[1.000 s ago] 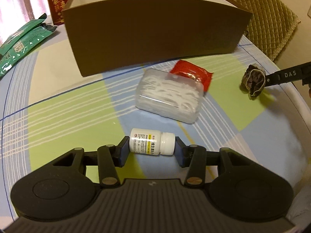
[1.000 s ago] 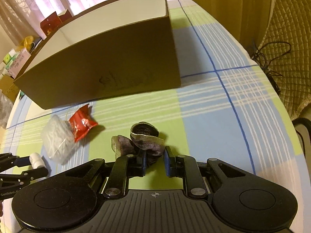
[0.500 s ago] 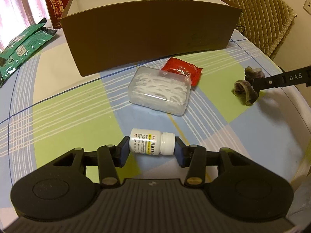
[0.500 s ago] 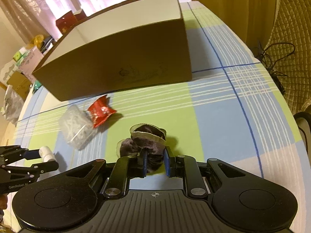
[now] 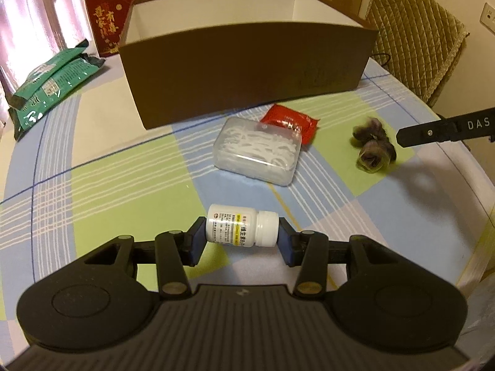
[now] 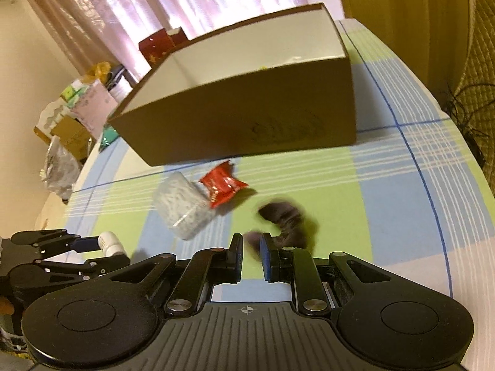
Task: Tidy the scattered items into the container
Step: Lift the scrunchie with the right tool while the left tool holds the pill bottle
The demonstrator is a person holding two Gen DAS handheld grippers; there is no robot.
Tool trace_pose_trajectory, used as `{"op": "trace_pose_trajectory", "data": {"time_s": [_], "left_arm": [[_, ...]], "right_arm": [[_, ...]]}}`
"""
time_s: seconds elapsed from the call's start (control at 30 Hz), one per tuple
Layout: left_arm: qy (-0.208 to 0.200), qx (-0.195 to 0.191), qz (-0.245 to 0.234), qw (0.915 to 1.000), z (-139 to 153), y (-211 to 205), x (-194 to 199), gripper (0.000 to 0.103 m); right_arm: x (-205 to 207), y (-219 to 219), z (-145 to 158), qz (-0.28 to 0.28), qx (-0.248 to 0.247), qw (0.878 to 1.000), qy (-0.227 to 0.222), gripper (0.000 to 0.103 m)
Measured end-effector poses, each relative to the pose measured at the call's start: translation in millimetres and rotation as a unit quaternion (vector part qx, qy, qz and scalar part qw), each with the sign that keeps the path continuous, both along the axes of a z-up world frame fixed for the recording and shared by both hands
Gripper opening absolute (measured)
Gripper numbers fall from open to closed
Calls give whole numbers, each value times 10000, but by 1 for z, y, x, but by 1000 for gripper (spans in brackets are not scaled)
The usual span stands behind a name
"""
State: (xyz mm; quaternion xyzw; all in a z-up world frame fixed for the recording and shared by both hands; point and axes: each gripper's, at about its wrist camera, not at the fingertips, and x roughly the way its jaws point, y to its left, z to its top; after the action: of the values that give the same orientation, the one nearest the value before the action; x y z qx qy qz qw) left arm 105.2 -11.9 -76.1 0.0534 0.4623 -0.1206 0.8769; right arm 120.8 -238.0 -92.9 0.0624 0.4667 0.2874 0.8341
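My left gripper (image 5: 242,236) is shut on a white pill bottle (image 5: 238,228), held sideways above the checked tablecloth. A dark velvet scrunchie (image 5: 372,148) lies blurred on the cloth, just off the tip of my right gripper (image 5: 402,133). In the right wrist view my right gripper (image 6: 251,247) has its jaws nearly together, and the scrunchie (image 6: 287,219) sits ahead of them. The brown box (image 5: 247,71) with a white inside stands open at the back. In front of it lie a clear case of floss picks (image 5: 256,151) and a red packet (image 5: 290,120).
Green foil packets (image 5: 52,83) and a red carton (image 5: 108,15) lie left of the box. A quilted chair (image 5: 414,40) stands beyond the table's right edge (image 5: 482,247). Cartons and bags (image 6: 71,130) are piled off the table's far left.
The scrunchie has come out of my right gripper and dropped to the cloth. Both grippers have risen and pulled back from the box. The bottle stays held in the left one.
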Motion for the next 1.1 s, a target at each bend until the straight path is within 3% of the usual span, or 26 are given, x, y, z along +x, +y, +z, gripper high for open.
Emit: {"op": "trace_pose_trajectory", "data": {"time_s": [0.2,0.27,0.3,0.37,0.57,0.73,0.77,0.8,0.93,0.97,1.0,1.07,1.1], "left_arm": [[-41,1,50,10000,2,1,-1,42],[-34,5,65,10000,2,2,-1,42],[-29,6,76,10000,2,2,-1,42],[-17,7,101,9999,1,3,-1,42],[47,11,206,9998,-2,9,-1,42],[96,37,334,9994,-3,16,0,42],[102,42,362,9993,-4,17,0,42],[109,45,394,9992,-4,19,1,42],[120,75,492,9987,-3,25,2,42],[121,82,514,9986,-3,26,2,42],[122,85,535,9985,-3,28,3,42],[127,91,568,9983,-3,30,4,42],[130,95,577,9982,-3,30,4,42]], "right_arm": [[-1,1,2,1,-173,9996,-210,22],[0,1,0,-21,-294,9994,-208,70],[0,0,0,-78,-320,9991,-270,103],[-4,0,1,-25,-226,9986,-488,103],[5,18,-21,402,-626,9957,-561,103],[14,29,-38,1082,-962,9854,-895,103],[16,31,-42,1223,-994,9830,-948,100],[18,33,-45,1372,-1024,9804,-971,90],[25,38,-59,1773,-1167,9721,-995,83],[25,38,-60,1843,-1189,9701,-1039,76],[26,40,-62,1935,-1183,9686,-1020,56],[26,41,-65,1966,-1255,9671,-1014,53],[25,41,-65,1979,-1270,9662,-1055,45]]}}
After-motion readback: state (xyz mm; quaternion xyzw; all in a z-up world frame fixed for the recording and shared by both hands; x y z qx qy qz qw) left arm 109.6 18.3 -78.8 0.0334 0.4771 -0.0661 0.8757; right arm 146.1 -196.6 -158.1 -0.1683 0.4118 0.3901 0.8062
